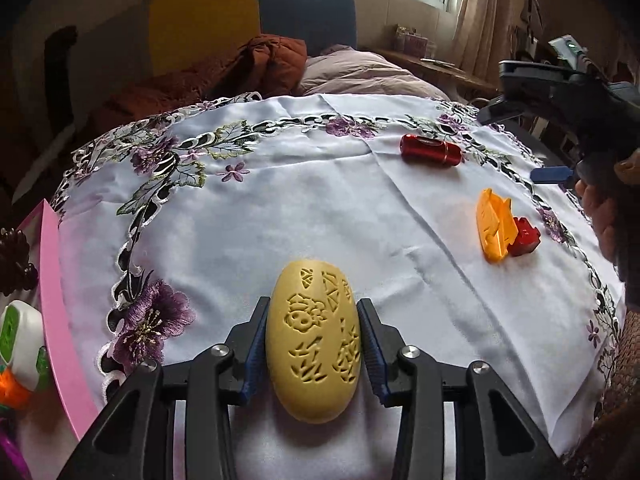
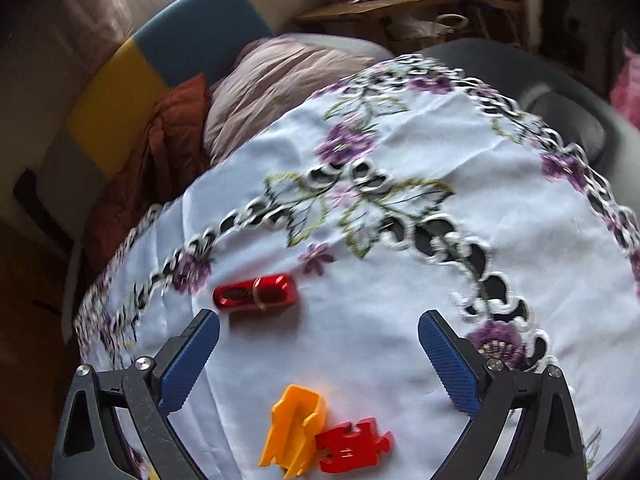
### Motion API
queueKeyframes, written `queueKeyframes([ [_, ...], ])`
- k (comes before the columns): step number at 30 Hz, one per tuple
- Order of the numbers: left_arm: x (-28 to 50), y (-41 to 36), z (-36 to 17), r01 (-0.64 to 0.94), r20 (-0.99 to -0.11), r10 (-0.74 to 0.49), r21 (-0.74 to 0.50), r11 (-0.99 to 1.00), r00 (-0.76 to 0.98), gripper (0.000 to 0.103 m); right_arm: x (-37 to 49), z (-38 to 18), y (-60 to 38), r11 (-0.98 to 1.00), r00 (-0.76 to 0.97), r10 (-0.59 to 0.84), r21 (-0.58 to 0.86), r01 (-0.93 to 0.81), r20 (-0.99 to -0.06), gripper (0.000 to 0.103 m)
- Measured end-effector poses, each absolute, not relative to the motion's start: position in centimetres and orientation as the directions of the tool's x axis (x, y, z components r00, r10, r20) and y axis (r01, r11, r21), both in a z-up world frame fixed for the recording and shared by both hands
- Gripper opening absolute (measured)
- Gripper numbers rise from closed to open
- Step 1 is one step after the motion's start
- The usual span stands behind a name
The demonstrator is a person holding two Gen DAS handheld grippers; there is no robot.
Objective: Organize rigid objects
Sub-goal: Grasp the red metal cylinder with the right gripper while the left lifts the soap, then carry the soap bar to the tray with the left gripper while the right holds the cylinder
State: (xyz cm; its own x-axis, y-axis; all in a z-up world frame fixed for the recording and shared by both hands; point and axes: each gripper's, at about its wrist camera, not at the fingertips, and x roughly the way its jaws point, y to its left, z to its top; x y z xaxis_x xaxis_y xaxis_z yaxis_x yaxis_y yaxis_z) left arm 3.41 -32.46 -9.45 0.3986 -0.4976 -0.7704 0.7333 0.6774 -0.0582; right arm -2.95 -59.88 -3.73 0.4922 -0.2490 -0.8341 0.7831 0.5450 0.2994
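Gripping the yellow carved oval (image 1: 314, 340) low over the tabletop (image 1: 280, 208) with the left tool (image 1: 312, 344), right tool (image 2: 320, 364) spread empty above the orange piece (image 2: 294, 432); next, probably carrying toward the pink tray (image 1: 56, 300).

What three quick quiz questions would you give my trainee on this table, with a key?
1. True or false: the right gripper is open and holds nothing.
2. What sits between the left gripper pads? A) red metal cylinder B) carved yellow oval C) red puzzle piece
3. Which thing touches the puzzle piece?

Key: 1 true. 2 B. 3 the orange plastic piece.
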Motion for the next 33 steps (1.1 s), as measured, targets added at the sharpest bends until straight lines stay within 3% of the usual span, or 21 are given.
queueKeyframes([
  [8,3.6,-32.1,-9.5,0.732,-0.757,-0.525,-0.093,0.675,0.388,0.042,3.0,-4.7,-57.9,0.688,0.408,-0.276,0.117,0.716,-0.87,0.101],
  [14,3.7,-31.9,-9.6,0.73,-0.752,-0.537,-0.111,0.674,0.382,0.042,5.6,-6.1,-59.0,0.674,0.36,-0.285,0.081,0.734,-0.888,0.1],
  [16,3.7,-31.9,-9.6,0.73,-0.751,-0.54,-0.115,0.674,0.38,0.042,6.2,-6.5,-59.0,0.677,0.351,-0.288,0.07,0.733,-0.891,0.092],
  [17,3.7,-31.9,-9.6,0.73,-0.751,-0.54,-0.115,0.674,0.38,0.042,6.6,-6.9,-58.9,0.688,0.346,-0.278,0.066,0.723,-0.896,0.075],
  [20,3.7,-31.9,-9.6,0.73,-0.75,-0.541,-0.116,0.673,0.38,0.042,7.2,-7.5,-57.9,0.72,0.323,-0.29,0.016,0.693,-0.901,0.075],
  [24,3.7,-31.8,-9.7,0.73,-0.748,-0.545,-0.12,0.673,0.379,0.042,6.7,-6.9,-56.3,0.762,0.364,-0.242,0.056,0.645,-0.899,0.075],
  [30,3.7,-31.8,-9.6,0.73,-0.748,-0.544,-0.119,0.673,0.38,0.042,5.5,-6.1,-50.0,0.885,0.428,-0.115,0.104,0.455,-0.896,0.075],
  [33,3.6,-31.9,-9.5,0.73,-0.749,-0.54,-0.111,0.674,0.385,0.042,5.2,-6.6,-47.6,0.916,0.423,-0.136,0.05,0.399,-0.896,0.075],
])
